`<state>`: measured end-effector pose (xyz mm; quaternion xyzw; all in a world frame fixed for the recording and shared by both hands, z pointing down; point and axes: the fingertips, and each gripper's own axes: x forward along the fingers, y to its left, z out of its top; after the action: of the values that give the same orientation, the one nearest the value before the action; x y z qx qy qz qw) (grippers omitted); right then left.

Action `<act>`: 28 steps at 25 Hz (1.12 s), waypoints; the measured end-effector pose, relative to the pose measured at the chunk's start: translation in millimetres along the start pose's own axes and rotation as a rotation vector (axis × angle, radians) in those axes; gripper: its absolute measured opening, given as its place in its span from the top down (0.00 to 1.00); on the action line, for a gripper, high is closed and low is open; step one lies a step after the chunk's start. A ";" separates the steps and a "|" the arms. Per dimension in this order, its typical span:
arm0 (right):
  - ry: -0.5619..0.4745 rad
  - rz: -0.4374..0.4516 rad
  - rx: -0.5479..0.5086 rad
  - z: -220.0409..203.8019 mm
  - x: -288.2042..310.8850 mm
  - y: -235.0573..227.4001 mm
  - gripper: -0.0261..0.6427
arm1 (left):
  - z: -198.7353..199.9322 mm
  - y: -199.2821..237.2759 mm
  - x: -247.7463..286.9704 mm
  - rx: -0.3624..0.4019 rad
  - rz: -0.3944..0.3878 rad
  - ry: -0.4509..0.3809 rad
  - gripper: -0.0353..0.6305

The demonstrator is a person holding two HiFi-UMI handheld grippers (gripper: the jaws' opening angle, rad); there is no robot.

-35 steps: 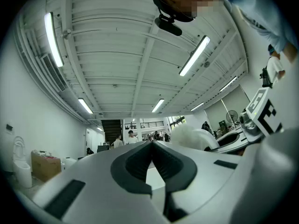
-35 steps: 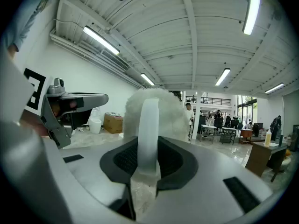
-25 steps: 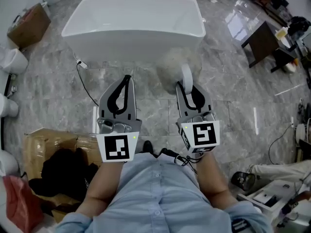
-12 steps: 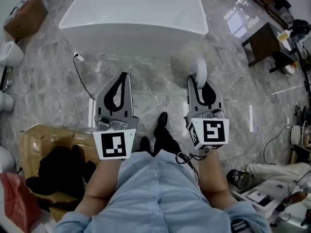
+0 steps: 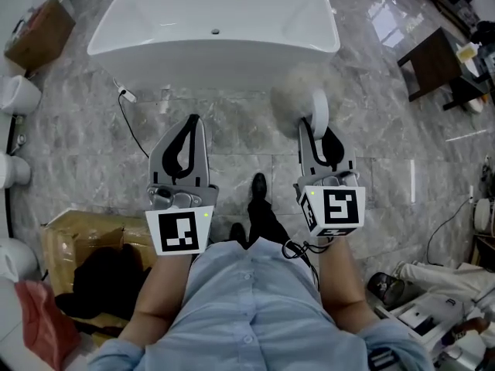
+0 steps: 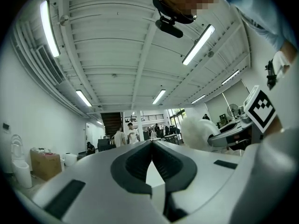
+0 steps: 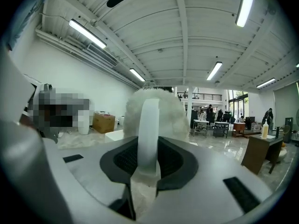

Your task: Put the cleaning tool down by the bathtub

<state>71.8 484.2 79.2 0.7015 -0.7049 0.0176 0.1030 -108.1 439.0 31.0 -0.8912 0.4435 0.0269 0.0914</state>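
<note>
The white bathtub (image 5: 213,49) stands across the top of the head view. My right gripper (image 5: 316,128) is shut on the white handle (image 5: 319,108) of the cleaning tool, whose fluffy pale head (image 5: 292,91) hangs over the floor just in front of the tub's right end. In the right gripper view the handle (image 7: 148,120) runs up between the jaws of the right gripper (image 7: 148,147) to the fluffy head (image 7: 166,108). My left gripper (image 5: 192,124) is held level to the left, jaws together and empty; its tips meet in the left gripper (image 6: 150,144) view.
A cable (image 5: 131,126) trails on the marble floor below the tub's left end. A cardboard box with dark cloth (image 5: 73,242) sits at lower left, and white fixtures (image 5: 17,95) line the left edge. A dark table (image 5: 433,64) stands at upper right. The person's shoe (image 5: 259,185) is between the grippers.
The person has stepped toward the tub, and a shoe now shows between the grippers. Both grippers moved forward with the cleaning tool, closer to the tub's front wall.
</note>
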 end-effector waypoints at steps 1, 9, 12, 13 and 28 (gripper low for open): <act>0.004 0.002 0.005 -1.1 12.6 -8.8 0.81 | -3.0 0.3 14.1 0.007 0.001 0.007 0.92; 0.018 0.053 0.012 -0.7 108.9 -68.6 0.81 | -16.0 4.8 124.0 0.032 0.029 0.031 0.92; 0.009 0.073 0.013 7.3 135.4 -86.0 0.81 | -12.0 5.2 158.8 0.041 0.041 0.024 0.92; 0.005 0.081 0.014 9.9 141.9 -92.2 0.81 | -9.4 4.0 168.9 0.044 0.047 0.020 0.92; -0.061 0.151 0.027 25.1 195.0 -133.8 0.81 | 5.0 3.4 222.8 0.125 0.129 0.003 0.92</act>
<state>202.6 285.8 71.8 0.6479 -0.7583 0.0137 0.0704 24.1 262.9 -3.1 -0.8534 0.5008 0.0038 0.1442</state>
